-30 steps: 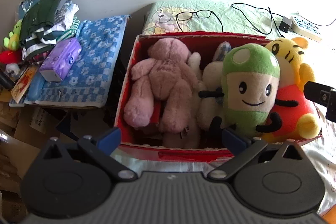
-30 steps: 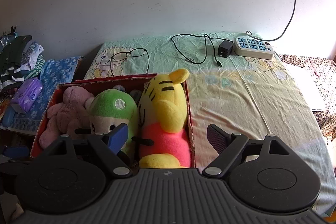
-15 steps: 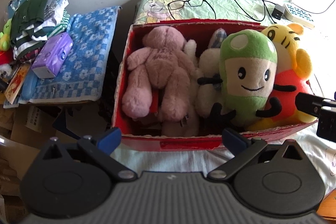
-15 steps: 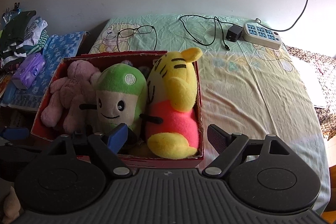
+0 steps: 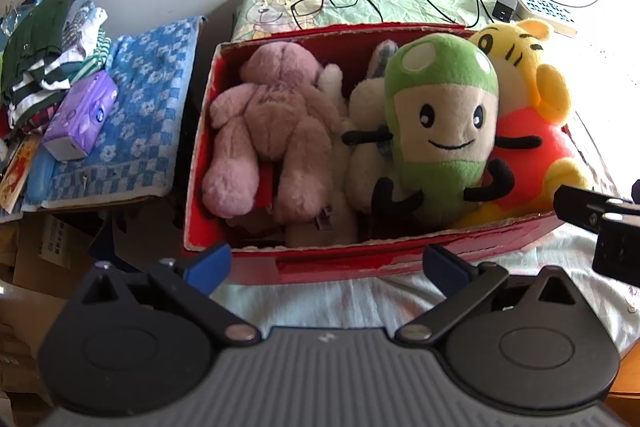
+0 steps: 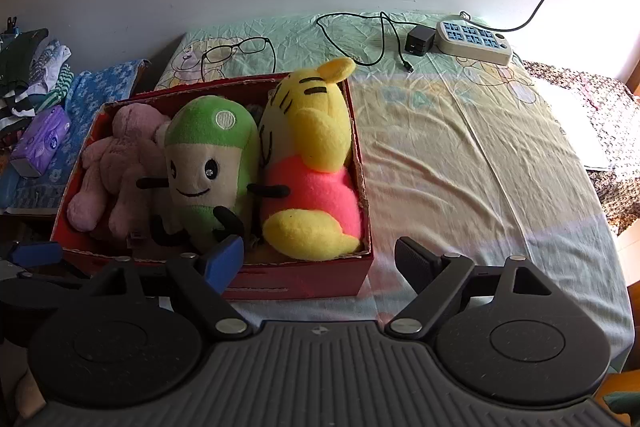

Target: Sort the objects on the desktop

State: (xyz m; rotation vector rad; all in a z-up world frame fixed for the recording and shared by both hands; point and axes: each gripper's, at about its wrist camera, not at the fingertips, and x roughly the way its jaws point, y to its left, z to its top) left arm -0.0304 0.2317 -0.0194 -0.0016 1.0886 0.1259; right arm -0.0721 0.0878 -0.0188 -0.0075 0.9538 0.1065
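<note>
A: Scene, left to right. Clothes pile [image 5: 44,43], purple tissue pack [image 5: 80,117] on the blue checked towel [image 5: 140,107], then the red box [image 5: 320,263] on the bedsheet [image 6: 460,155].

B: Box contents?

A: Pink bear [image 5: 272,123] face down at the left end, a white plush [image 5: 364,131] mostly hidden, green mushroom plush [image 5: 440,123] upright-ish, yellow tiger plush [image 5: 528,115] against the right wall. Box looks full.

B: Gripper states?

A: Left gripper [image 5: 326,261]: fingers spread wide, nothing between them. Right gripper [image 6: 320,255]: likewise spread and empty.

B: What lies outside the box?

A: Behind it, glasses [image 6: 236,51]; further right a black cable [image 6: 360,27] with adapter [image 6: 419,41] and a power strip [image 6: 474,41]. All well apart from both grippers.

B: Key relation for the next move?

A: The box's long axis runs left-right, across both grippers' fingers. It sits straight ahead of the left gripper, just beyond the fingertips. For the right gripper it lies ahead and to the left; its left finger overlaps the box's right end. Judgement: left is better centred on the box, right is nearer the tiger and the loose items behind.
</note>
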